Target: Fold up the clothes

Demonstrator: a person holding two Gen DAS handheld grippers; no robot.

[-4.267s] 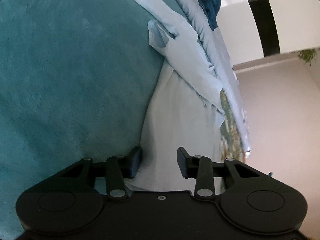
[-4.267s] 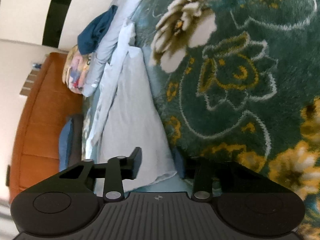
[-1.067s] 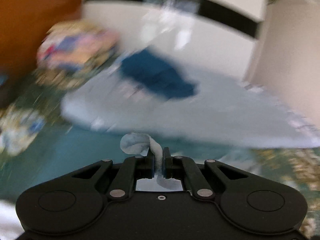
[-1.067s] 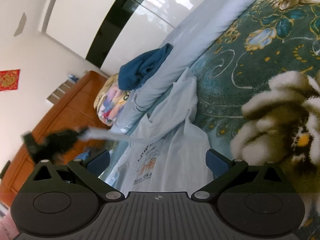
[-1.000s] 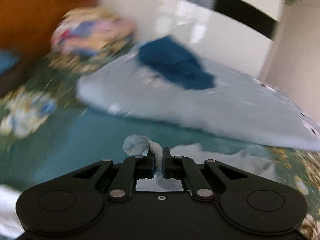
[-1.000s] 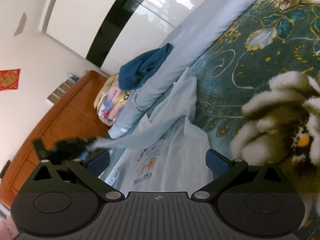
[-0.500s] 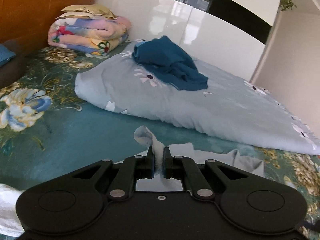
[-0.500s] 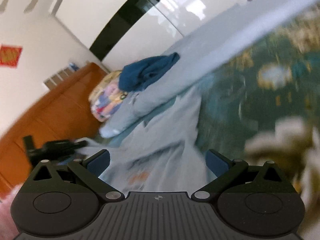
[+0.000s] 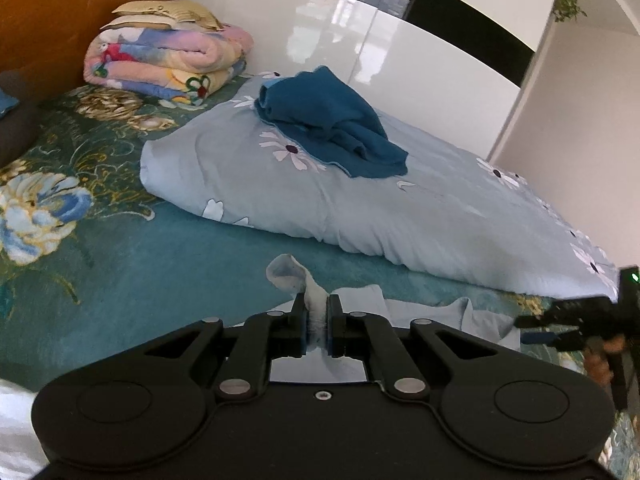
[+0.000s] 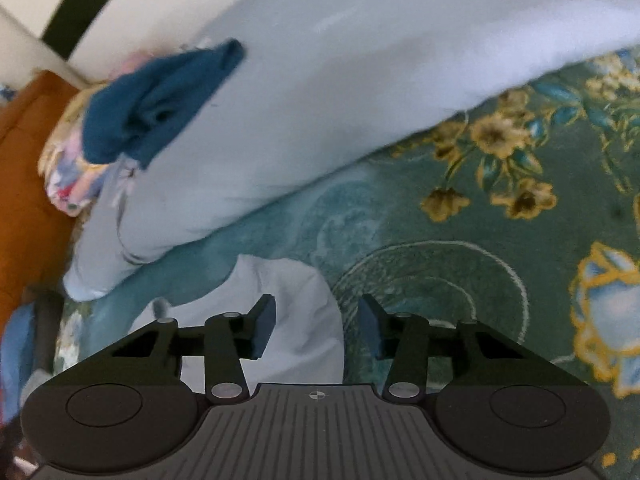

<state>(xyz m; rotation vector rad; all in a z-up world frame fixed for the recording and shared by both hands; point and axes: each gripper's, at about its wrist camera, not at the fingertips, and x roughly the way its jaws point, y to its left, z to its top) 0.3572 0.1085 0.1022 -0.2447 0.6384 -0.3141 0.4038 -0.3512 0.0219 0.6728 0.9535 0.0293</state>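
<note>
The pale shirt (image 10: 288, 312) lies on the bed's teal blanket (image 9: 168, 256) just before the blue duvet (image 9: 400, 208), one tip pinched tight in your left hand-held gripper (image 9: 318, 316). Your right hand-held gripper (image 10: 316, 328) hangs with jaws apart over the cloth's rounded edge — nearer the loose bulk, which runs rightward from the left one. A second ago that right one sat higher and wider open; it has since swung down — the left kept its pinch.

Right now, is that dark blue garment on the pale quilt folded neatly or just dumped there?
Dumped, not folded. The dark blue garment lies in a rumpled heap with loose creases and uneven edges on the pale quilt.
</note>
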